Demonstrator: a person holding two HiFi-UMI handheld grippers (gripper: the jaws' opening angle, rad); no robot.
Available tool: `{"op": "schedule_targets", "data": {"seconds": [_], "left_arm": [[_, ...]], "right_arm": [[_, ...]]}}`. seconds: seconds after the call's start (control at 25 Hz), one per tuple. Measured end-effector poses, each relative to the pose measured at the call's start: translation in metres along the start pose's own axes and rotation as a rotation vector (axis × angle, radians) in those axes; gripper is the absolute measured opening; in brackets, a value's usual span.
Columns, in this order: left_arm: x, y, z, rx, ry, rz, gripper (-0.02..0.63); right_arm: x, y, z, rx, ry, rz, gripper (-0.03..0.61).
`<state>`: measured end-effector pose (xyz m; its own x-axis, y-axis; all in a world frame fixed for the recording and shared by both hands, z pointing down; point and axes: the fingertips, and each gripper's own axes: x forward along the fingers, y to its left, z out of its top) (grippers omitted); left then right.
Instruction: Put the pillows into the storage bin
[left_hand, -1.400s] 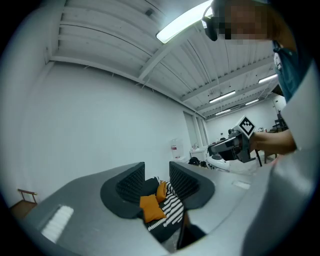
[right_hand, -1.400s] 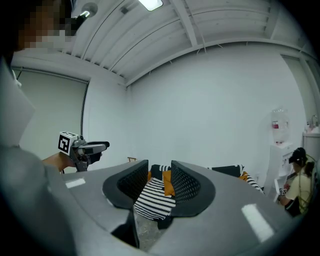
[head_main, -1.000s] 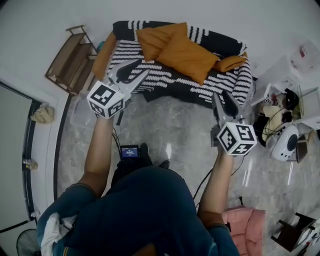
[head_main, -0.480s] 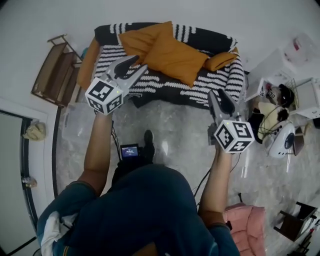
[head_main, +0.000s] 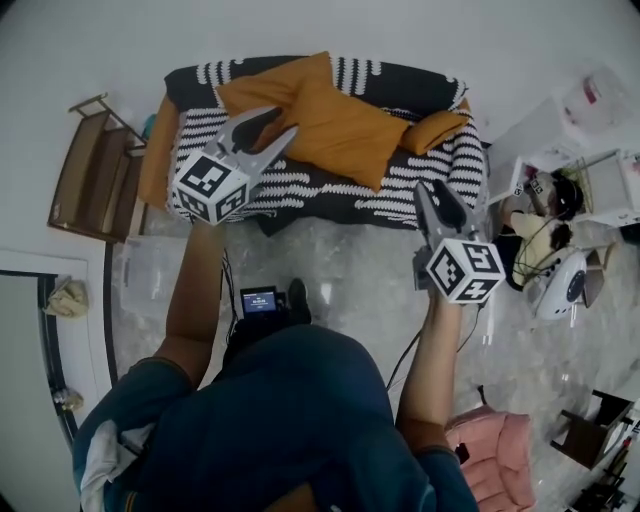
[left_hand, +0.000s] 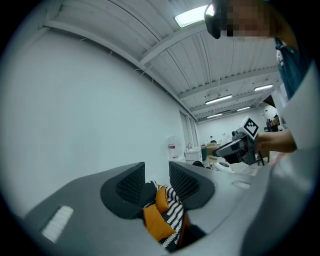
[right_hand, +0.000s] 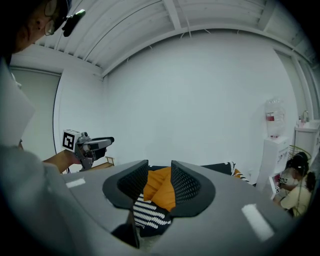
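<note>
Pillows (head_main: 340, 125) on striped sofa (head_main: 300, 188) | left gripper (head_main: 283, 119), right gripper (head_main: 432, 188) half-open, empty | wooden shelf (head_main: 85, 170) beside sofa

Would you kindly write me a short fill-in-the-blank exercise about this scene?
1. The pillows lying on the sofa are ___ in colour.
2. The sofa has a cover striped in black and ___.
3. The left gripper and the right gripper have open jaws and each hold ___.
Missing words: orange; white; nothing.
</note>
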<state>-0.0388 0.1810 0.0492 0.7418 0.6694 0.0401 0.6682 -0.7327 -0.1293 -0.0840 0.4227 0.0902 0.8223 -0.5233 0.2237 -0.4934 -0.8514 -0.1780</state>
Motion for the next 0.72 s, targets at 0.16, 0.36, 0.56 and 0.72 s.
{"op": "schedule_targets", "data": {"seconds": [0.16, 0.36, 0.56, 0.72], "left_arm": [[0.018, 0.036, -0.01, -0.015, -0.002, -0.014, 0.15], [0.037, 0.069, -0.022, -0.028, -0.004, -0.021, 0.15], [0.053, 0.099, -0.034, -0.064, 0.005, -0.007, 0.15], [0.071, 0.112, -0.049, -0.076, 0.035, 0.004, 0.15]], "right_arm": [[0.036, -0.007, 0.005, 0.011, 0.009, -0.021, 0.137], [0.07, -0.016, 0.012, 0.019, 0.014, -0.035, 0.137], [0.103, -0.029, 0.013, 0.032, 0.037, -0.032, 0.137], [0.128, -0.051, 0.012, 0.038, 0.049, -0.02, 0.137]]}}
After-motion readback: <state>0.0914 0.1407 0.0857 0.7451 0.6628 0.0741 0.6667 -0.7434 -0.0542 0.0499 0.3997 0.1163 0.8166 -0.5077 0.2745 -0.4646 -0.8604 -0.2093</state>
